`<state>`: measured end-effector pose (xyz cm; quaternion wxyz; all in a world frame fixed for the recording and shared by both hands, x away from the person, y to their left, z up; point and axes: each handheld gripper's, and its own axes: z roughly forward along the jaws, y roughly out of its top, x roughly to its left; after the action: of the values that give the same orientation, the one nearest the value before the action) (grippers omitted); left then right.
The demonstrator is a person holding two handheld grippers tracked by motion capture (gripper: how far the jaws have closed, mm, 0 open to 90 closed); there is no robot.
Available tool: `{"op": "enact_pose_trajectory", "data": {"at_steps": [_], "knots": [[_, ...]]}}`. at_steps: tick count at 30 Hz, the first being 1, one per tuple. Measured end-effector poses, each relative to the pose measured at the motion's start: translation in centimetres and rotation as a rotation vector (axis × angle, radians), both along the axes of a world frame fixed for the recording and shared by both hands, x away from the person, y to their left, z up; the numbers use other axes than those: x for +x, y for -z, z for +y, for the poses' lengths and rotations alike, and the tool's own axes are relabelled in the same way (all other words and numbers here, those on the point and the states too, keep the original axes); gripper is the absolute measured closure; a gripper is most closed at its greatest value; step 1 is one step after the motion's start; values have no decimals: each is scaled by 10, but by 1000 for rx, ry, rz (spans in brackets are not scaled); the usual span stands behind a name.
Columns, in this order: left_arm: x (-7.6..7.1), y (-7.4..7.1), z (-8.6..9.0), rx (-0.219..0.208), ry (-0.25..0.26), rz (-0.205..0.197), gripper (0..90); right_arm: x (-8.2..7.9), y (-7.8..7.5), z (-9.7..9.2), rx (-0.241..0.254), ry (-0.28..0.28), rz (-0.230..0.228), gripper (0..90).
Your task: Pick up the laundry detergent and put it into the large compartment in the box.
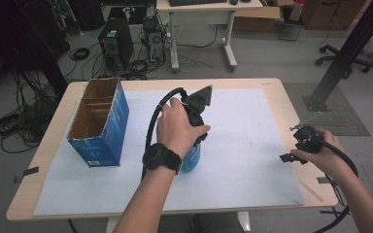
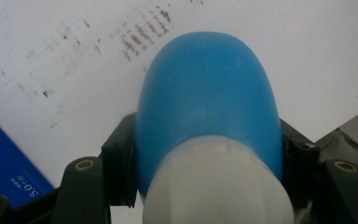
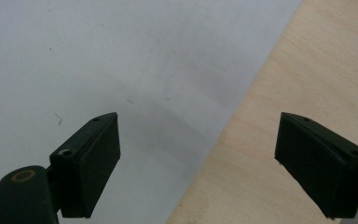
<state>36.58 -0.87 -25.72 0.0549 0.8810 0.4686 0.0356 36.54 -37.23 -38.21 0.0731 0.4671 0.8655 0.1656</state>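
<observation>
A light wooden table (image 1: 277, 97) carried a large white sheet (image 1: 243, 145) covering most of its top. On the sheet, at nine o'clock, stood an open blue cardboard box (image 1: 102, 124). Near the centre a blue bottle (image 1: 191, 158) rested on the sheet.

the left gripper (image 2: 205, 186) is held pointing down, its jaws clamped on a bottle (image 2: 209, 107). the right gripper (image 3: 198, 163) is held low, jaws spread wide.

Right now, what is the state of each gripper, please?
Left gripper: shut on the blue bottle.
Right gripper: open, holding nothing, over the edge of the white sheet.
</observation>
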Motion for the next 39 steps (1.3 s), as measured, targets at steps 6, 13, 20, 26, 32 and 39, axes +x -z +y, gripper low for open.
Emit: {"op": "enact_pose_trajectory", "data": {"at_steps": [6,13,20,26,32,39], "knots": [[-1,-4,6,8,21,21,377,1,0,6,2,-2,13,139],[-1,-6,16,-5,30,37,376,1,-4,11,0,-7,13,139],[-2,-10,24,-7,41,33,376,-2,-11,11,0,0,23,140],[-2,-14,31,-28,40,45,376,-1,-17,12,-1,1,20,140],[-2,-23,33,-18,51,35,377,-2,-16,17,3,1,28,140],[0,-32,35,-35,48,39,377,0,-21,19,5,0,25,141]]}}
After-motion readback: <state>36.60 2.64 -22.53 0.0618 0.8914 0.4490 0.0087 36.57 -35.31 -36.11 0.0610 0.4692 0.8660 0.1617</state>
